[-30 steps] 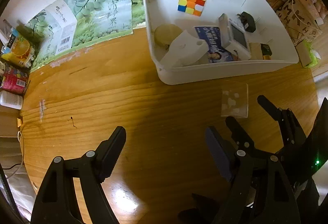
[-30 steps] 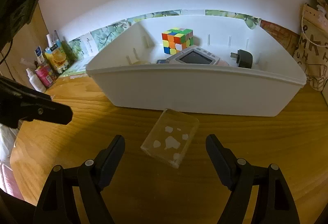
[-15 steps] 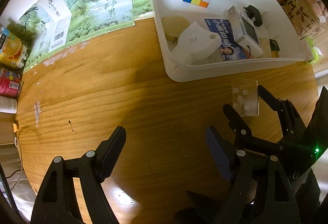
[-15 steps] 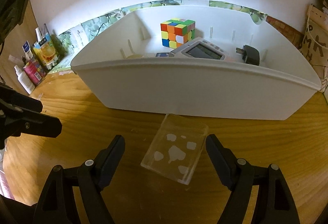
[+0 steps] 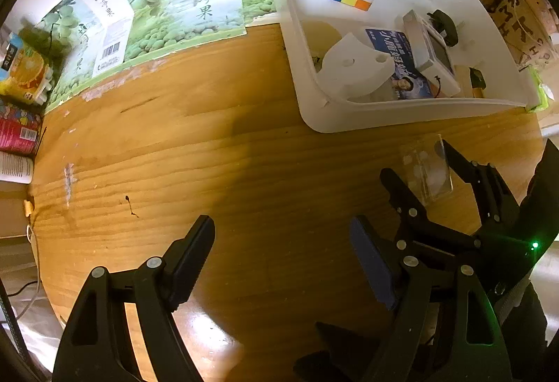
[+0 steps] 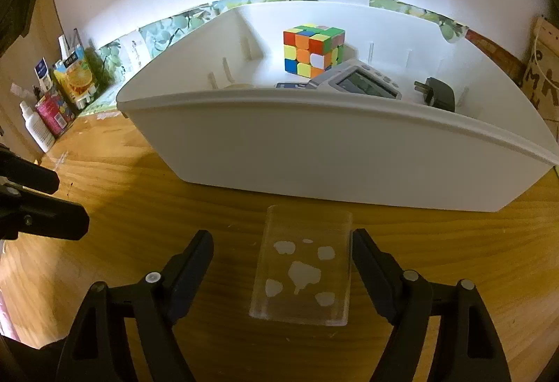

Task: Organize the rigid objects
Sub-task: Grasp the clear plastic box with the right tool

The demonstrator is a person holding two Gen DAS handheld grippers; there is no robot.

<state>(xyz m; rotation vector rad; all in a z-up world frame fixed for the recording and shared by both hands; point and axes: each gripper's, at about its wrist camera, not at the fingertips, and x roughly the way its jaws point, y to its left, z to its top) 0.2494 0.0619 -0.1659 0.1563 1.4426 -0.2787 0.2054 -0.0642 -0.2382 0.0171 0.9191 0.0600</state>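
Between the right gripper (image 6: 282, 254) fingers, closing but not gripping, lies the clear case (image 6: 303, 268), lengthwise toward the bin (image 6: 314, 151); left gripper (image 5: 281, 251) open, empty.

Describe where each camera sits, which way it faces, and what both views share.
Left wrist: on the left tool, facing down at the wooden table; its open fingers and the right tool show.
Right wrist: on the right tool, angled down toward the white bin; its open fingers straddle the clear plastic case.
Shared: bin, case, Rubik's cube.
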